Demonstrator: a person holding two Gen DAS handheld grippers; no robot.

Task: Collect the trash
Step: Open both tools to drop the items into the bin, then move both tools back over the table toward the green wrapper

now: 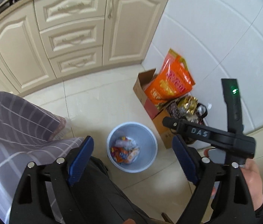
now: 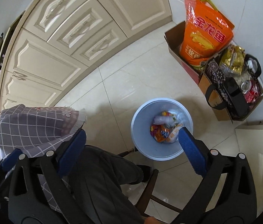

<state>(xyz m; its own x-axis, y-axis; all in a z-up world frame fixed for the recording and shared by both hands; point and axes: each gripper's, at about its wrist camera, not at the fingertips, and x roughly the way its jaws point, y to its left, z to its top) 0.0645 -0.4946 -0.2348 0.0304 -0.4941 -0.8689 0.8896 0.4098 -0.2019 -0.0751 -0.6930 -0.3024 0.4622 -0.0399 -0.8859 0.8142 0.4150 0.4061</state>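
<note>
**Op A:** I read both grippers as spread wide and empty. Left gripper (image 1: 132, 160) hangs high above the floor, nothing between its blue pads (image 1: 82, 160). Same for the right gripper (image 2: 131, 150).

**Op B:** Agreed. Where is the trash?

**Op A:** Crumpled wrappers (image 2: 166, 128) lie at the bottom of the pale blue bin (image 2: 140, 112), orange and white, mixed with clear film. From the left camera the bin (image 1: 112, 136) sits on the tile between my two fingers, well below them. From the right camera it sits lower right of centre, with my right finger crossing its rim in the view. That is overlap in the picture, I judge, not contact.

**Op B:** Risks?

**Op A:** First, the bin looks light. If I reach in at a slant, a finger could catch the rim and tip it, spilling the wrappers. Second, the film is slippery and loose; a shallow pinch could lift one piece and drop the rest.

**Op B:** Anything nearby to confuse it?

**Op A:** Yes. An orange bag (image 2: 206, 31) stands in a cardboard box (image 2: 174, 39) against the wall, just beside a dark tote (image 2: 222, 85) of foil packets. Those look like stored goods, not trash. Also the checked cloth (image 2: 38, 123) hangs near my left side and could snag.
</note>
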